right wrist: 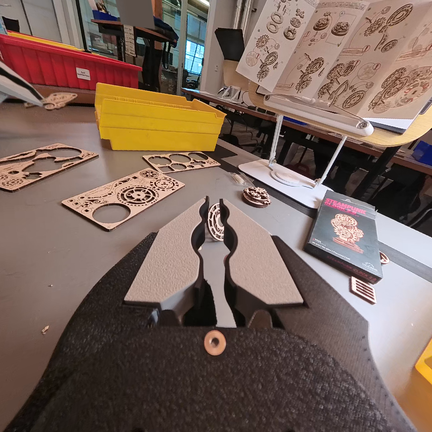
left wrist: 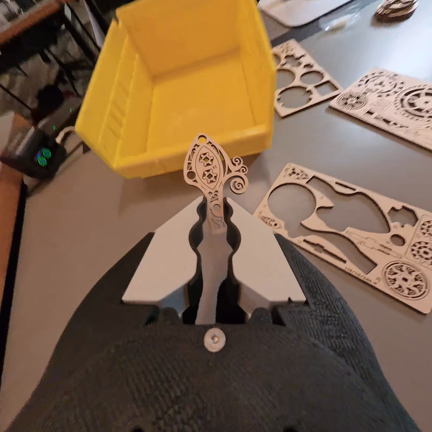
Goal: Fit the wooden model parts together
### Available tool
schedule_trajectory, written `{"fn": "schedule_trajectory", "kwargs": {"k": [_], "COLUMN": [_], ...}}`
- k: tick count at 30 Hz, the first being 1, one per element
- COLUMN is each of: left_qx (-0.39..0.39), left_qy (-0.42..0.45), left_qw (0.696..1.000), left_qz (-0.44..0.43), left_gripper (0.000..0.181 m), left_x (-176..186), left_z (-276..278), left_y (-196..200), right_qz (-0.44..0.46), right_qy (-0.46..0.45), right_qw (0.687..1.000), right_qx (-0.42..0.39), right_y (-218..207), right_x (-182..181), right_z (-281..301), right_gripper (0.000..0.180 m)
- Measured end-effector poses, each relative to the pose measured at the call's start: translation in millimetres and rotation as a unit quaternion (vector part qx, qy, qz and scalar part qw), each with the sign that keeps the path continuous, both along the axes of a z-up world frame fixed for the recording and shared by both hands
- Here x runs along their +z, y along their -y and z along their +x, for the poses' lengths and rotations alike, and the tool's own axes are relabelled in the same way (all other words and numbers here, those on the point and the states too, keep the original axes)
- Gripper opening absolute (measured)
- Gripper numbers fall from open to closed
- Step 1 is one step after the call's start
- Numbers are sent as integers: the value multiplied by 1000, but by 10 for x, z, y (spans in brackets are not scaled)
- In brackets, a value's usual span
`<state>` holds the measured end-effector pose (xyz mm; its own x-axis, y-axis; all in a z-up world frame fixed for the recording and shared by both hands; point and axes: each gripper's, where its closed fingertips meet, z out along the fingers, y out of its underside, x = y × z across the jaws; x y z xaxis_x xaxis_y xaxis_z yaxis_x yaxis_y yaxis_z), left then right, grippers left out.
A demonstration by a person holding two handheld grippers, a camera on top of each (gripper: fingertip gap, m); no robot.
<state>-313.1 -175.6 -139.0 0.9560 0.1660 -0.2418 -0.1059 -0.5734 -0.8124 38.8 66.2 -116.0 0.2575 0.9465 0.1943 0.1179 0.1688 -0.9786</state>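
My left gripper is shut on the stem of an ornate flat wooden frame piece, which stands up above the table in front of a yellow bin. My right gripper is shut on a round wooden dial disc, held on edge between the pads above the grey table. A small assembled wooden gear stack sits just beyond the right gripper. The left gripper and its piece also show at the far left of the right wrist view.
Several punched wooden sheets lie on the table. Stacked yellow bins stand behind them. A white stand with the instruction sheet, a black kit box and a small wooden grille are to the right. There is about 45 cm between the tips of the two grippers. About 20 cm separates my right fingertips from the small assembled wooden gear stack.
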Motion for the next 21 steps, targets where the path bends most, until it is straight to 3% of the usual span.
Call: {"fn": "schedule_trajectory", "kwargs": {"k": [10, 17, 21], "left_qx": [-157, -283, -334], "left_qy": [-53, -45, -44], "left_qw": [985, 958, 942], "left_qz": [42, 20, 7], "left_gripper": [12, 12, 12], "left_x": [544, 482, 393], "left_z": [827, 1509, 1918], "left_y": [-672, -1284, -1546], "right_qz": [0, -26, -127], "right_qy": [-1, -9, -23], "right_qw": [1000, 999, 987], "right_qx": [5, 22, 93], "right_y": [17, 86, 286], "right_x": [7, 51, 212], "right_z": [5, -92, -367], "right_gripper": [6, 7, 16]}}
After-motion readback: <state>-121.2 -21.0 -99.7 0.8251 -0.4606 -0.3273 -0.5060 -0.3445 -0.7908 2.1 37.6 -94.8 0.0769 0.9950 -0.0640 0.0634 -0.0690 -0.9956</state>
